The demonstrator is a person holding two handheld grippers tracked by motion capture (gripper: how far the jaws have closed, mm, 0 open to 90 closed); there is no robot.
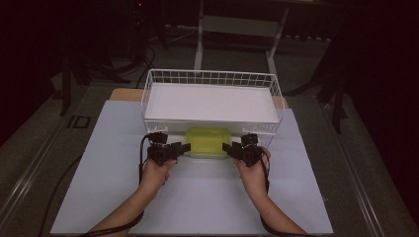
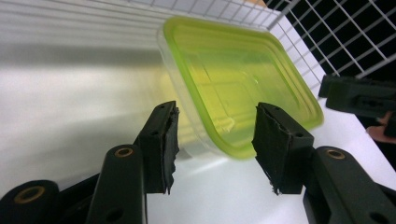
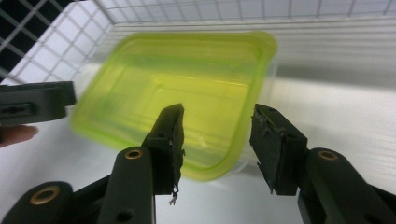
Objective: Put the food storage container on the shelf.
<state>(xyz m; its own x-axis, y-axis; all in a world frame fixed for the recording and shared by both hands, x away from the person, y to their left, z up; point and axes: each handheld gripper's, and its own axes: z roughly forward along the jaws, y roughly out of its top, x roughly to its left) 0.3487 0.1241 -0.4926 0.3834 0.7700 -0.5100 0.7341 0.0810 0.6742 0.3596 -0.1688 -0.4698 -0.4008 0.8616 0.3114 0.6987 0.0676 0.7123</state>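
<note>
We have the green-lidded container point(image 1: 208, 142) sitting on the tabletop point(image 1: 99, 163) right at the front edge of the white wire basket point(image 1: 153, 89), its far end tucked under the basket's front rim, between our two grippers. It looks as if nothing is gripped yet: we judge that we are at the approach, with the grasp on both short ends and whatever lift or move follows yet to do.

The container is a shallow rounded rectangle, its body clear, slightly cloudy plastic and its lid point(image 2: 233, 79) a glossy translucent yellow-green with a raised border and a recessed centre panel. It seems empty, though the tinted lid makes that hard to be sure of.

Our left gripper point(image 1: 184, 146) points at the container's left end and our right gripper point(image 1: 225, 146) at its right end. In each gripper view the jaws stand wide apart, straddling a near corner of the lid without closing on it; their black pads point(image 3: 172, 140) are rough and frayed at the edges.

The basket is white-coated wire in a square grid with a smooth white sheet point(image 1: 207, 103) lying flat in it. The tabletop is a matte pale board.
</note>
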